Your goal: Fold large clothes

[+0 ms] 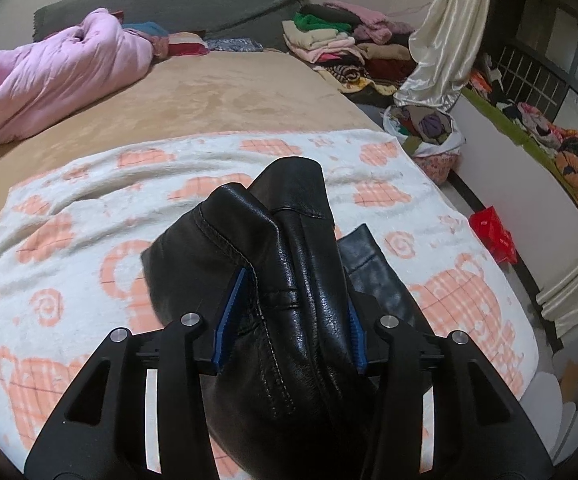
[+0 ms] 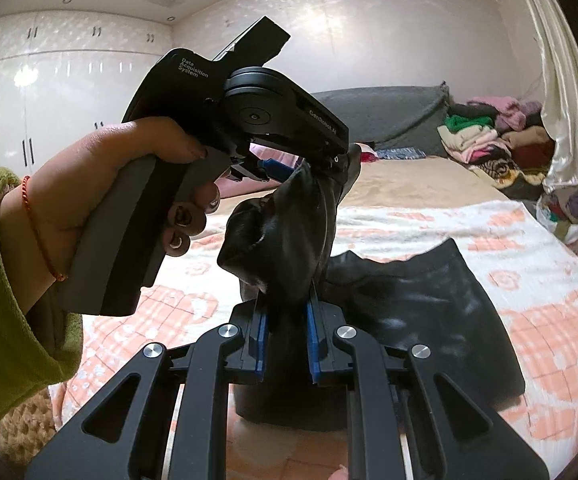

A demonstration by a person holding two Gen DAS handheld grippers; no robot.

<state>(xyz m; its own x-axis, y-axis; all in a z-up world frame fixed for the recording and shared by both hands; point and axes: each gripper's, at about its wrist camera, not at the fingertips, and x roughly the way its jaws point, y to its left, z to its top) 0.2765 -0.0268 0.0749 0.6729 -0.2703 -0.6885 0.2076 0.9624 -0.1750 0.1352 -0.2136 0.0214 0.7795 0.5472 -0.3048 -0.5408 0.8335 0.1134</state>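
Left gripper [image 1: 289, 320]: blue pads clamped on a bunched fold of the black leather garment [image 1: 289, 264], which rises between the jaws and hides the fingertips. Right gripper [image 2: 287, 332]: jaws narrow, pinching another gathered part of the same garment [image 2: 429, 312]. From the right wrist view the left gripper [image 2: 309, 164] appears side-on, gripped by the person's left hand [image 2: 129, 168], a green sleeve [image 2: 5, 300] at the wrist; leather hangs from its tip.

Rest of the garment lies flat on the white-and-peach blanket [image 1: 89, 208], right of both grippers, its far hem short of the blanket's edge. Open blanket surrounds it to the left and beyond.

Farther: tan bed cover [image 1: 217, 96], pink quilt [image 1: 57, 76] far left, grey headboard [image 1: 169, 4], stacked clothes [image 1: 349, 44] far right, cream curtain [image 1: 449, 32]. White wardrobe [image 2: 69, 92] along the left wall.
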